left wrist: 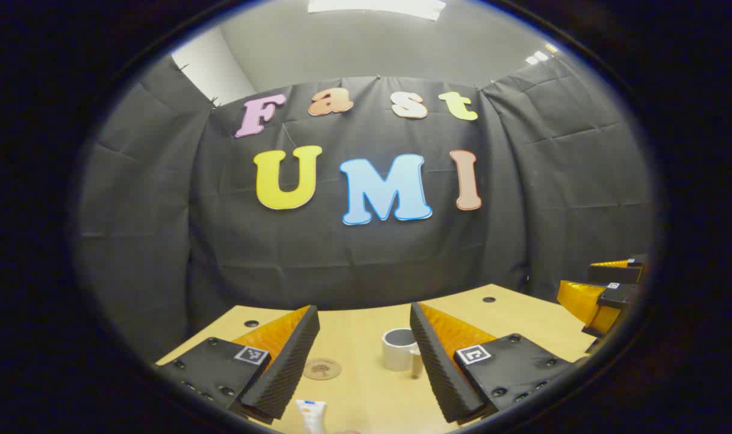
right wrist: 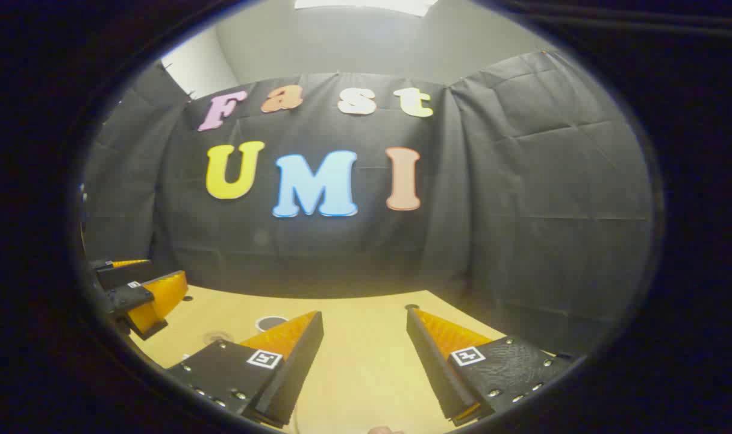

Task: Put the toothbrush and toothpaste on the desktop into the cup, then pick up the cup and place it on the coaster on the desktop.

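Both tools are wide open and hold nothing. The left tool [left wrist: 364, 325] hangs over the bench [left wrist: 366, 392]. The cup [left wrist: 398, 348] stands near the coaster [left wrist: 322, 368]. The toothpaste [left wrist: 312, 416] lies closest. The right tool [right wrist: 364, 328] is over bare bench
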